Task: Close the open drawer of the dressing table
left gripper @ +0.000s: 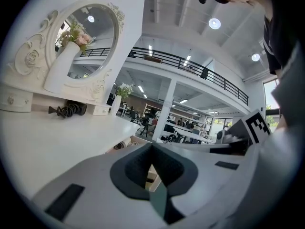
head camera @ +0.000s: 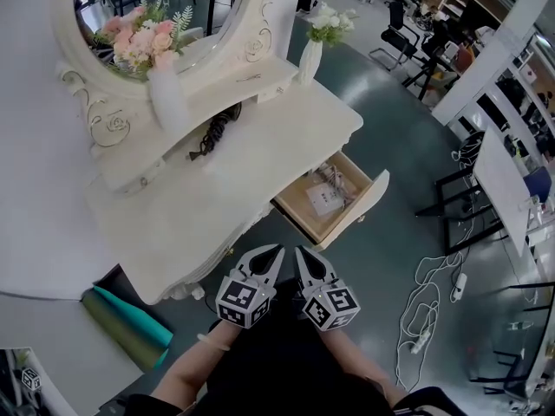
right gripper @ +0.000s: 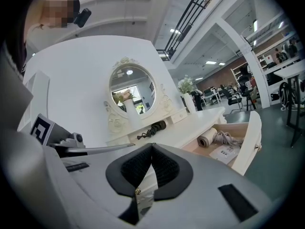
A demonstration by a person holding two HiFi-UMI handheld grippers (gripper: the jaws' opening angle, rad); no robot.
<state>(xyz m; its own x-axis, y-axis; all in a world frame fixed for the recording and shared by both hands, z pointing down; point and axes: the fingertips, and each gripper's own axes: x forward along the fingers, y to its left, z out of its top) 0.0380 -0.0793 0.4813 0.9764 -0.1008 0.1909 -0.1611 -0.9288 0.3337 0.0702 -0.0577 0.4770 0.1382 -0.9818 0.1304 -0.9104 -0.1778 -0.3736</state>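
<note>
The white dressing table (head camera: 217, 189) stands under an oval mirror (head camera: 165, 16). Its drawer (head camera: 299, 204) is pulled out at the right front, with its white front panel (head camera: 371, 204) angled toward the floor. Inside lie a paper roll (right gripper: 208, 137), a coiled cord and a booklet (head camera: 325, 199). Both grippers hang side by side just in front of the table, below and left of the drawer. My left gripper (head camera: 278, 249) (left gripper: 152, 145) has its jaws shut on nothing. My right gripper (head camera: 300, 250) (right gripper: 152, 146) is also shut and empty, with the drawer (right gripper: 228, 149) ahead to its right.
A white vase with pink flowers (head camera: 169, 98) and a dark coiled cord (head camera: 212, 133) sit on the tabletop. A second vase (head camera: 309, 59) stands at its far corner. Rolled green mats (head camera: 130, 328) lie on the floor left. Cables and a power strip (head camera: 423, 336) lie right.
</note>
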